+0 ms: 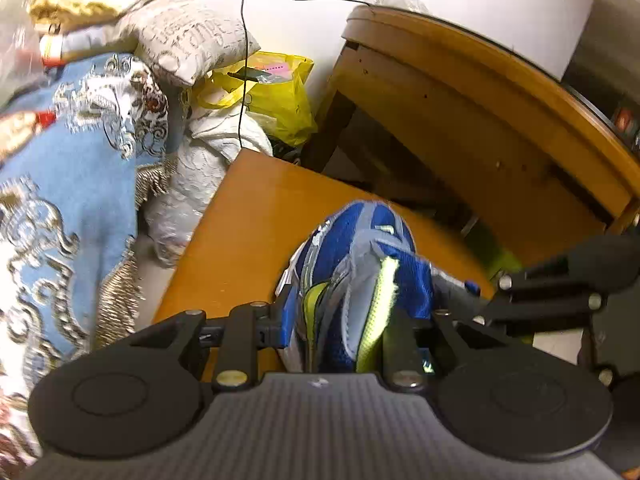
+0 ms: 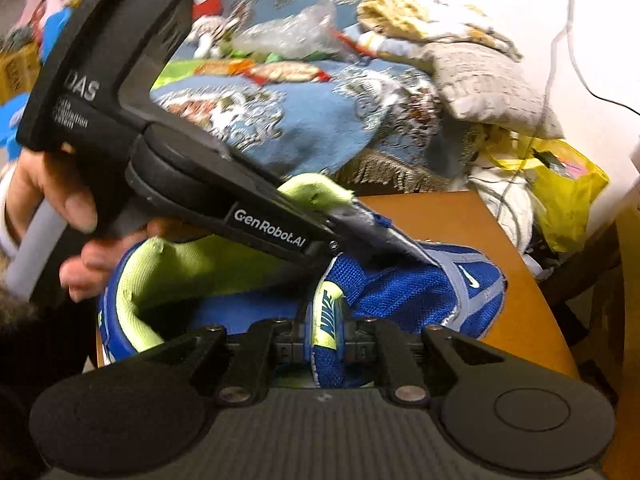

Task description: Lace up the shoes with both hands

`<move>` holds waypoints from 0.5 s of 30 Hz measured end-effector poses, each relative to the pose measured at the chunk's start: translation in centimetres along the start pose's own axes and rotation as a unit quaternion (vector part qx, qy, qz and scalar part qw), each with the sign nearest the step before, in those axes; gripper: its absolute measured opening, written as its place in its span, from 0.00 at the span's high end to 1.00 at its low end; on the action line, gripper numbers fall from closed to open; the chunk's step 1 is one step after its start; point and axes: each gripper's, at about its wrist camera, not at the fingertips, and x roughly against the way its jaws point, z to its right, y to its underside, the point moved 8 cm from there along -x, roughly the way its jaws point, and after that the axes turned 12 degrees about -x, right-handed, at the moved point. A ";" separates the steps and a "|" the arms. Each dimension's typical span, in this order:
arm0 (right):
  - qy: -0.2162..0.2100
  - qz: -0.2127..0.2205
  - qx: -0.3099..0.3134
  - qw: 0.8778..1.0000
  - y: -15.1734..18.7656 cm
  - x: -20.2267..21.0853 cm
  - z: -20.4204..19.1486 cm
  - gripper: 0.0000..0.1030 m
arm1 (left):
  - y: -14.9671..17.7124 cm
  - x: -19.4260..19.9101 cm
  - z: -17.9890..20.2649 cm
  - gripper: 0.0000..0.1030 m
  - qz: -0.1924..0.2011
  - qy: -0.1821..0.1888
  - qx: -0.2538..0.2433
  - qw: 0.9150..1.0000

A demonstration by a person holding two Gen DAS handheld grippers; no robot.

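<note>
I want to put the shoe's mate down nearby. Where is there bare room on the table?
Bare wood lies left of and beyond the blue shoe, toward the table corner near the white cloth bundle. A narrower strip runs along the shoe's right side. Near the shoe's opening it is crowded: both hand-held grippers work there.

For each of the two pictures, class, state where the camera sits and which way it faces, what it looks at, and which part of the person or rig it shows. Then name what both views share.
Left wrist: on the left gripper, facing forward along its fingers at the blue shoe on the orange table; the other gripper enters at right.
Right wrist: on the right gripper, clamping the shoe's tongue; the person's hand holds the left gripper across the view.
Shared: shoe, table, yellow bag, blue patterned cloth.
</note>
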 end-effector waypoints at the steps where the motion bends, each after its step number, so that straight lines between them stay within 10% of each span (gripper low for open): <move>1: -0.004 -0.004 0.008 1.000 0.0 -0.1 -0.1 0.87 | 0.1 0.2 0.0 0.73 -0.002 -0.007 -0.011 1.000; 15: -0.023 -0.005 0.003 1.000 0.1 -0.9 -0.1 0.83 | 0.3 1.1 0.4 0.52 -0.017 -0.103 -0.091 0.990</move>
